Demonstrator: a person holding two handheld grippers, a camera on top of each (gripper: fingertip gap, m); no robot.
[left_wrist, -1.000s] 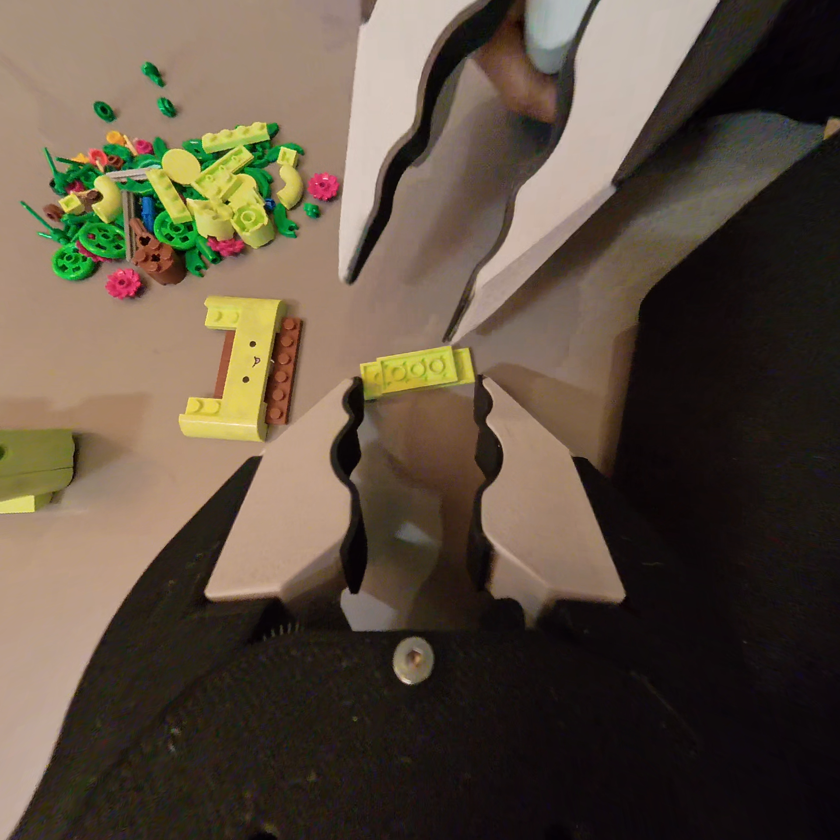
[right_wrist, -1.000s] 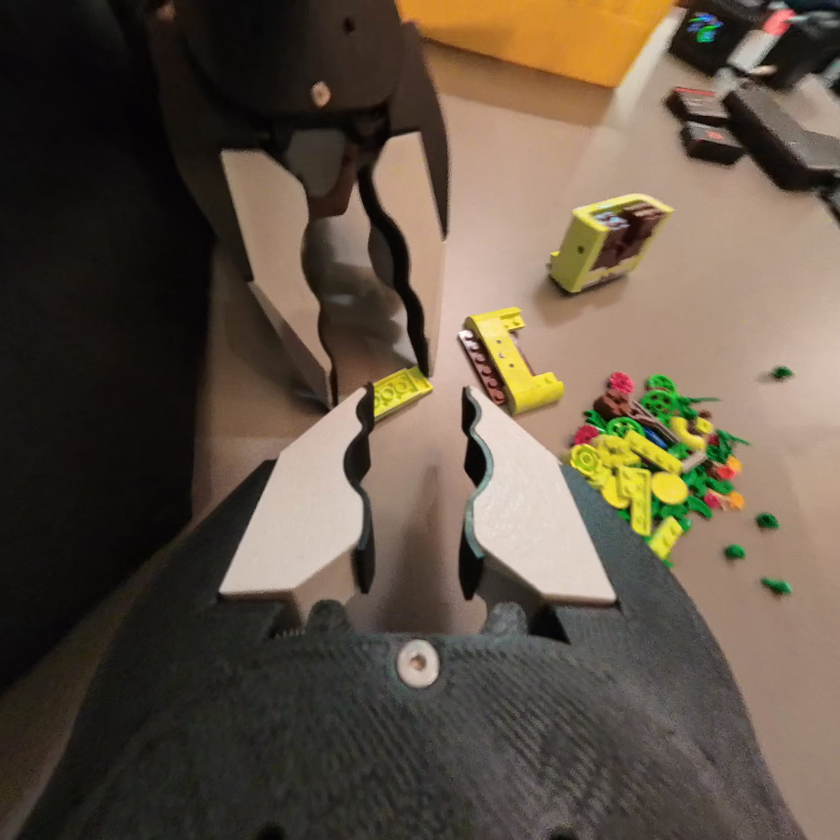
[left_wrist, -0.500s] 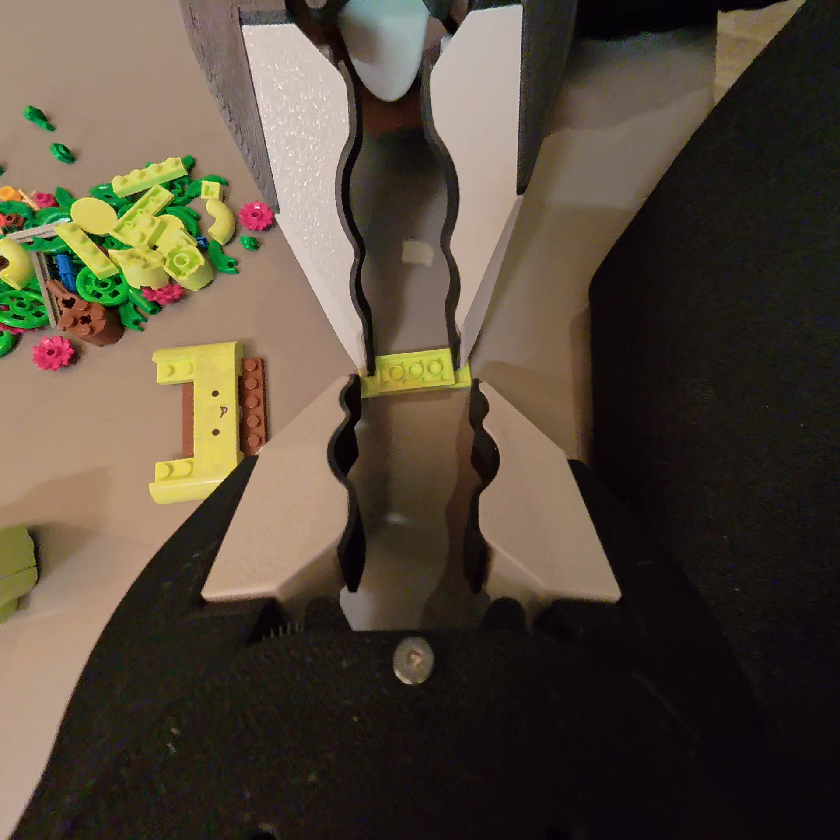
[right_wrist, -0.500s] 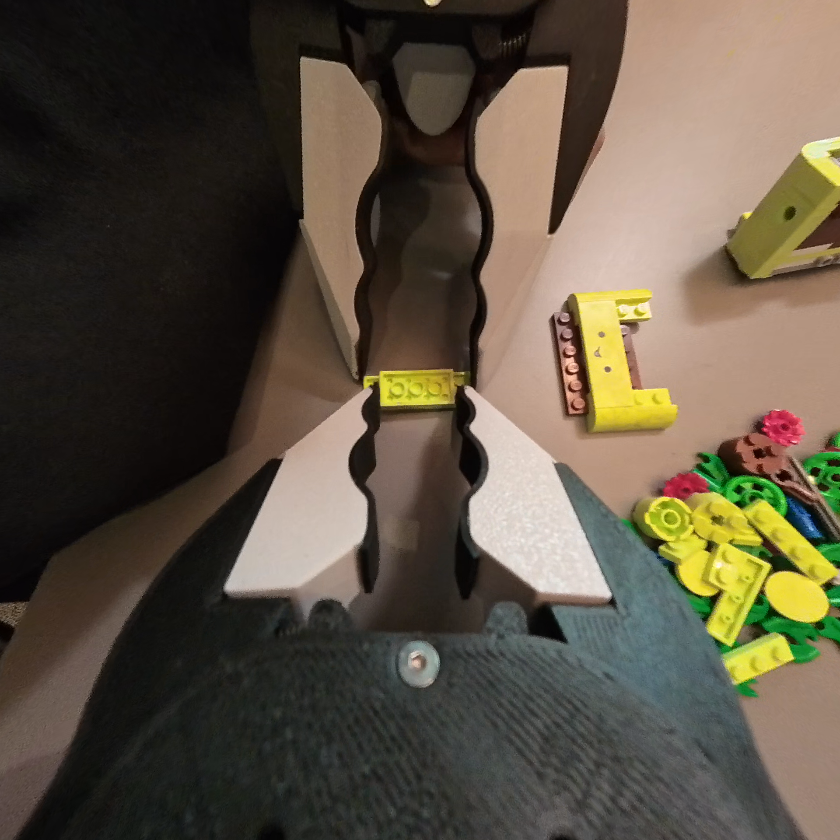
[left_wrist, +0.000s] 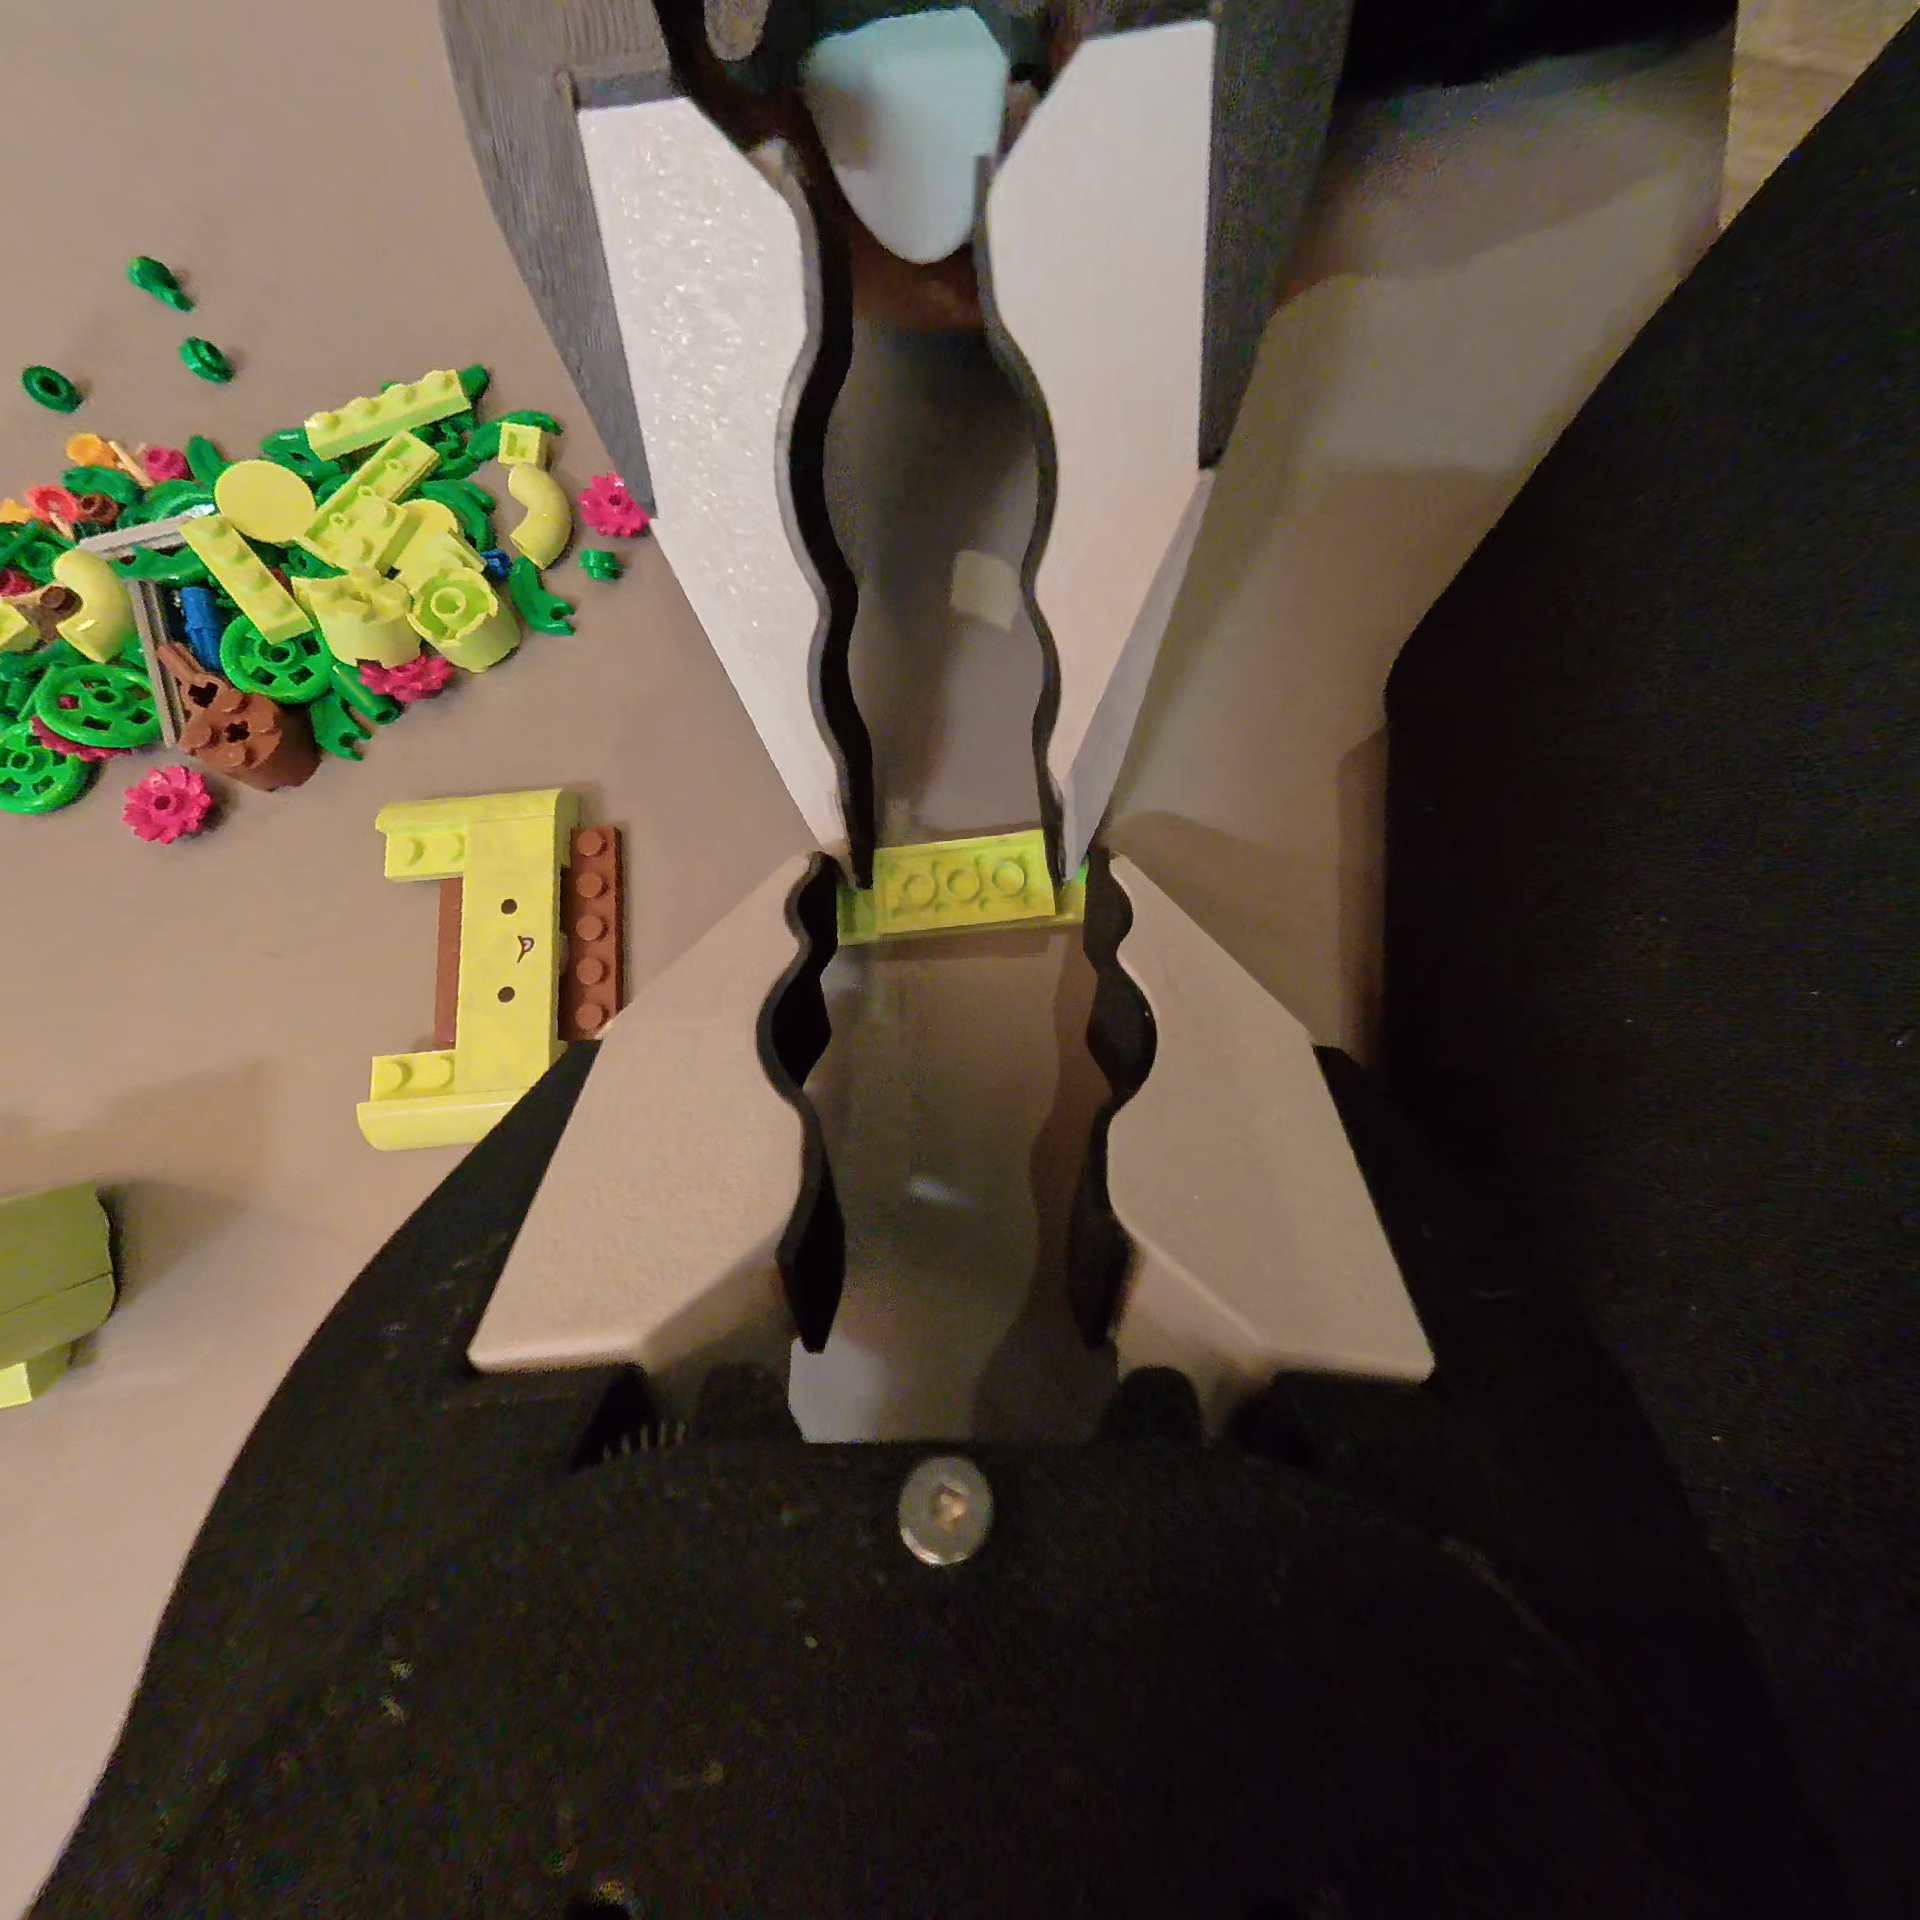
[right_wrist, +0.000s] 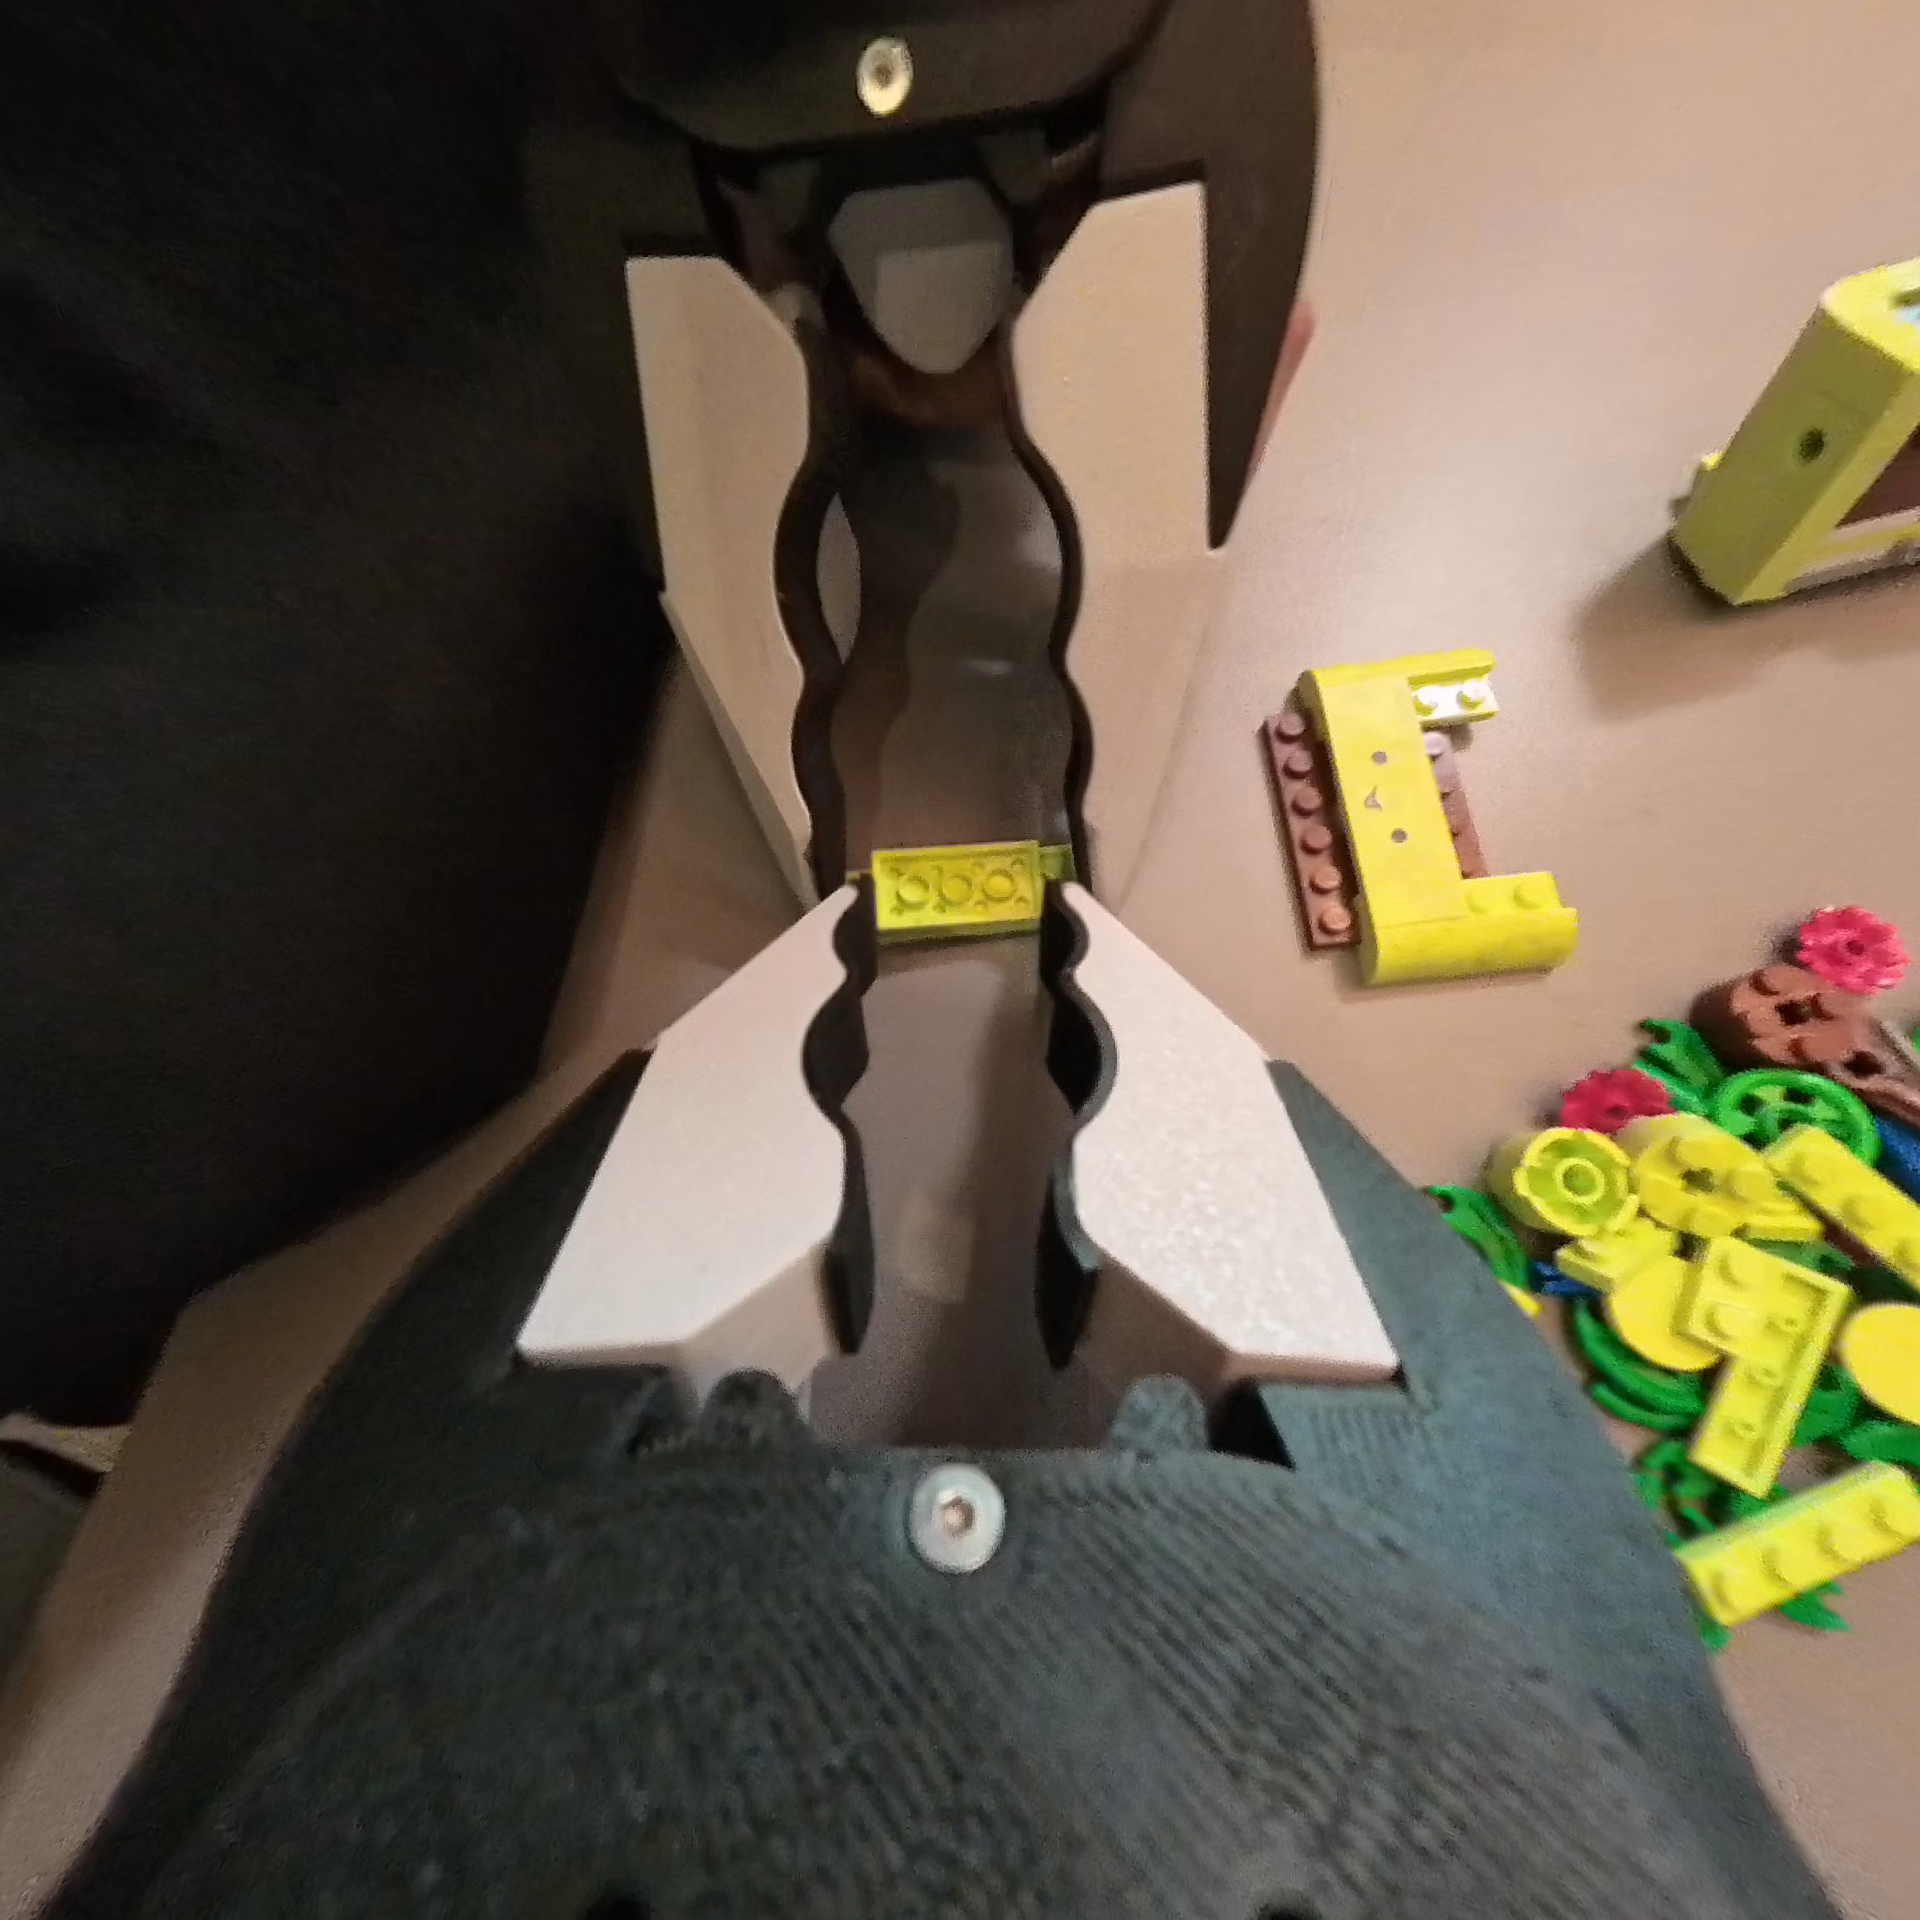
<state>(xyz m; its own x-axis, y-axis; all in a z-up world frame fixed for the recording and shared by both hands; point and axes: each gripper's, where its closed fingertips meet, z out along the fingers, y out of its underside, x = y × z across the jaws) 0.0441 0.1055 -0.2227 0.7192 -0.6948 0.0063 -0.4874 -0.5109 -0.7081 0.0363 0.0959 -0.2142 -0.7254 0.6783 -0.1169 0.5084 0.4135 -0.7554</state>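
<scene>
Between the two facing grippers sits one lime-green studded plate (left_wrist: 961, 885) (right_wrist: 958, 894): the left gripper (left_wrist: 961, 904) and right gripper (right_wrist: 958, 914) each pinch its ends. Beside it on the tabletop (left_wrist: 260, 987) lie one lime-and-brown assembly (left_wrist: 499, 966), one loose brick pile (left_wrist: 260, 592).

a plain tan tabletop (left_wrist: 260, 187) under warm, dim light, with a dark black mass (left_wrist: 1683, 831) along one edge.

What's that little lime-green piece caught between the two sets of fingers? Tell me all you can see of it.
The lime-green plate is a small, flat plastic building piece showing three round rings in a row. It lies level, crosswise. The right gripper clamps its middle; the left gripper brackets its ends, contact unclear. Whether it rests on the tan tabletop is unclear.
</scene>
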